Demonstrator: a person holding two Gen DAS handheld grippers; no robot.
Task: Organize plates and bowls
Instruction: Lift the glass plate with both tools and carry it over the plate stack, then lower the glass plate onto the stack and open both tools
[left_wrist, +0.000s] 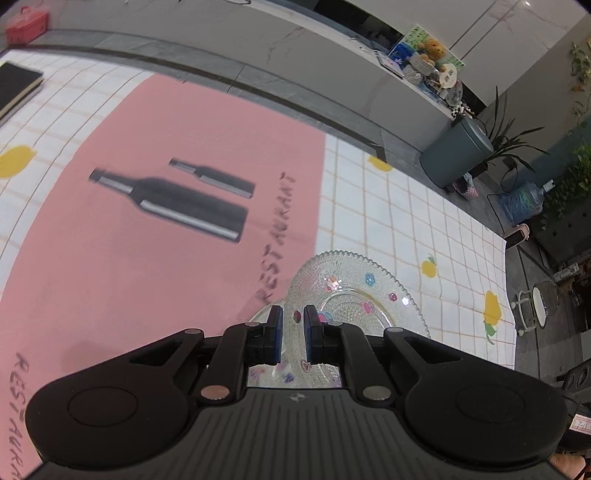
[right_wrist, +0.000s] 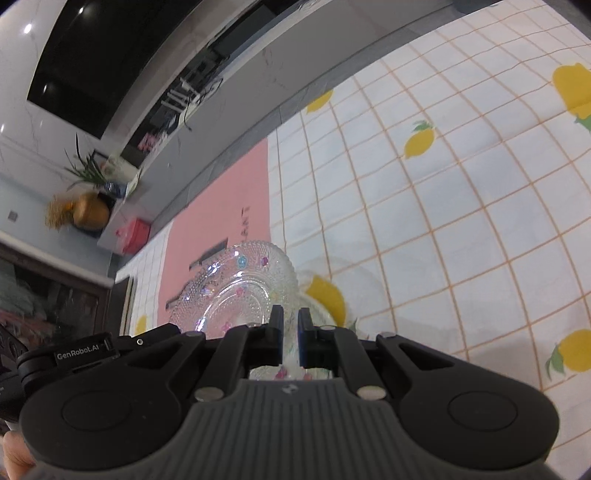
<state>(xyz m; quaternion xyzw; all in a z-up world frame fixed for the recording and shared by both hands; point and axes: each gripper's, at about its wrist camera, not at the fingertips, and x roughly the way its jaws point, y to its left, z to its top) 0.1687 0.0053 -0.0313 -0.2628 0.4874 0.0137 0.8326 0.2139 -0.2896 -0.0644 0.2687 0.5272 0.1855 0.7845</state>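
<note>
My worktop under a lemon-print grid cloth (right_wrist: 461, 192), pink restaurant mat (left_wrist: 147, 221), grey floor (left_wrist: 258, 40) beyond its far edge, potted plants (left_wrist: 506, 136), teal bin (left_wrist: 454, 155), golden vase (right_wrist: 90, 212).

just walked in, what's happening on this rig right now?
A person holds a gripper in each hand, and each is clamped on the rim of a clear glass plate with flower decals. The left gripper holds one glass plate above the pink placemat; the right gripper holds another plate over the lemon-print tablecloth. Whether either plate rests on the table cannot be told.
</note>
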